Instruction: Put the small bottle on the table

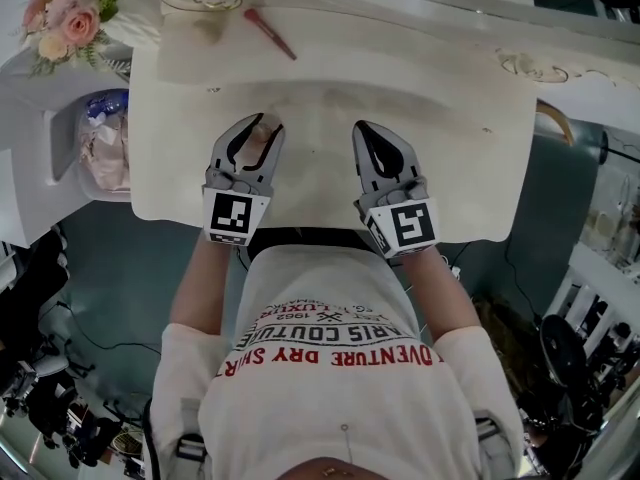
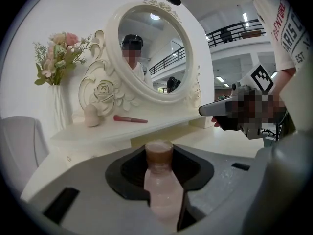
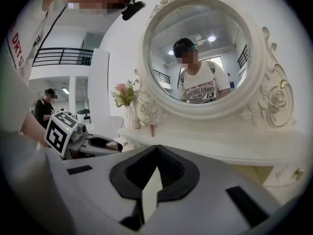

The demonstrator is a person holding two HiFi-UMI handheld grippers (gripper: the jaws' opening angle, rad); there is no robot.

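- The small bottle (image 2: 164, 192) is pale pink, with a brownish cap.
- The left gripper (image 1: 262, 126) and the right gripper (image 1: 366, 130) are grey, with black lining inside the jaws.
- Each marker cube (image 1: 233, 216) shows black squares on white.
- The table (image 1: 330, 78) is cream, its carved scrolls edged in dull gold-brown.
- The brush (image 1: 270, 33) is red.
- The flowers (image 1: 68, 13) are pink and cream among green leaves.
- The mirror frame (image 2: 105, 89) is white, carved with a rose.
- The shirt (image 1: 340, 388) is white with red and black lettering.
- The floor (image 1: 110, 258) is dark grey-blue.

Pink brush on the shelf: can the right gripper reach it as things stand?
Probably yes: the right gripper is empty, jaws together, and only bare tabletop lies between it and the brush.
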